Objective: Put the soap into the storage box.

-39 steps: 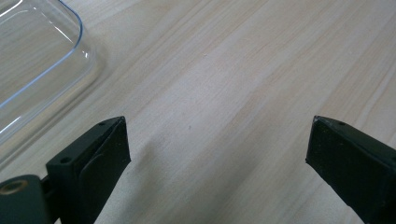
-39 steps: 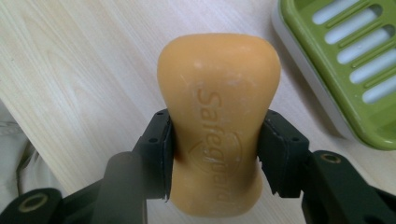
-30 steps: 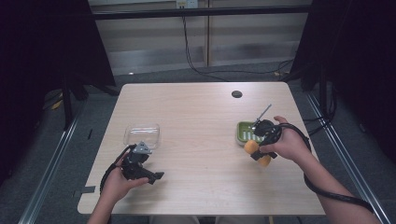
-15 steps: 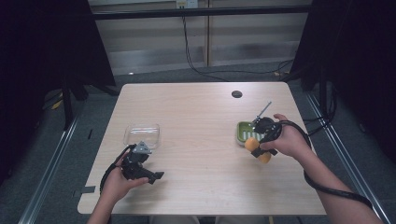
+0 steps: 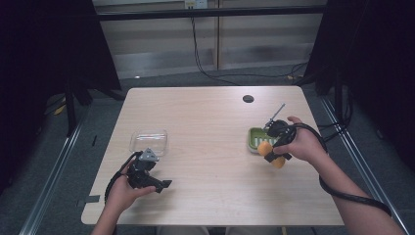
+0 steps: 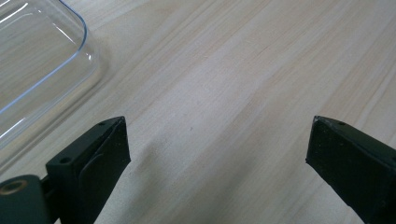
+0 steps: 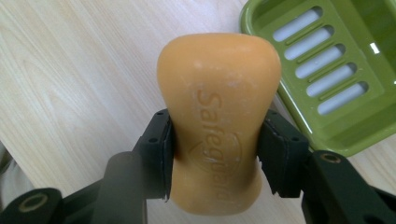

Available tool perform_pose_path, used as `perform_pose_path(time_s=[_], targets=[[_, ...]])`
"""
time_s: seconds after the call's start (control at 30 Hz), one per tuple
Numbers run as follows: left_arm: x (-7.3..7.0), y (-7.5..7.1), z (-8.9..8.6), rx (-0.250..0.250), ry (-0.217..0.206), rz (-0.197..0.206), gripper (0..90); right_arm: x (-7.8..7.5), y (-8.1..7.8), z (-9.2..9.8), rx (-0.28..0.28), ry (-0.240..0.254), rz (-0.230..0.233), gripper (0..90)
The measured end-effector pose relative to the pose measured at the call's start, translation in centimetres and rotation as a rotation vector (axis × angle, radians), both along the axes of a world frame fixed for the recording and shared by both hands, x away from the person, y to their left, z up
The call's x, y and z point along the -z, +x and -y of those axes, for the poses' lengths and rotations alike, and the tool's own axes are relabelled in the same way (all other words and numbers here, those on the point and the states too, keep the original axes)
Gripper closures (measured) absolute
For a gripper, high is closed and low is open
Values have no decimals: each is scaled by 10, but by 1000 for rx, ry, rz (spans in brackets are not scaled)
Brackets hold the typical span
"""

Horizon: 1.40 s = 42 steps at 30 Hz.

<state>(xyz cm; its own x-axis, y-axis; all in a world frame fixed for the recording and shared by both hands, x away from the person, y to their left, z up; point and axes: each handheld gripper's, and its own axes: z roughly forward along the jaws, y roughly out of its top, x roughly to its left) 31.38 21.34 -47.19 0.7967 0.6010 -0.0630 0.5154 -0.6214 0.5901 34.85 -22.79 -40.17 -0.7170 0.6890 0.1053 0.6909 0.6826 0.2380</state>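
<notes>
The right hand-held gripper (image 7: pixel 215 154) grips an orange soap (image 7: pixel 218 116) beside a green dish (image 7: pixel 327 70); the left hand-held gripper (image 6: pixel 217 149) gapes over the desk (image 6: pixel 233 70).

Table (image 5: pixel 210 147) — pale wood-grain top, rounded corners, one dark round hole (image 5: pixel 248 99) near the far edge. Resting on it: clear glass dish (image 5: pixel 148 142), well to the left of the hole and nearer the person; green slotted soap tray (image 5: pixel 255 137), just nearside of the hole.
</notes>
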Motion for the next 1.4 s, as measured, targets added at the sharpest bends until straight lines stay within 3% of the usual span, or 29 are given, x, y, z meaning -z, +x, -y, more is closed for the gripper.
perform_pose_path(time_s=[1.3, 1.4], targets=[[1, 1, 1, 2, 0, -3, 56, -8, 22, 10, 15, -46, -5, 505], [1, 1, 0, 5, 14, -7, 56, -6, 25, 11, 9, -44, -2, 505]])
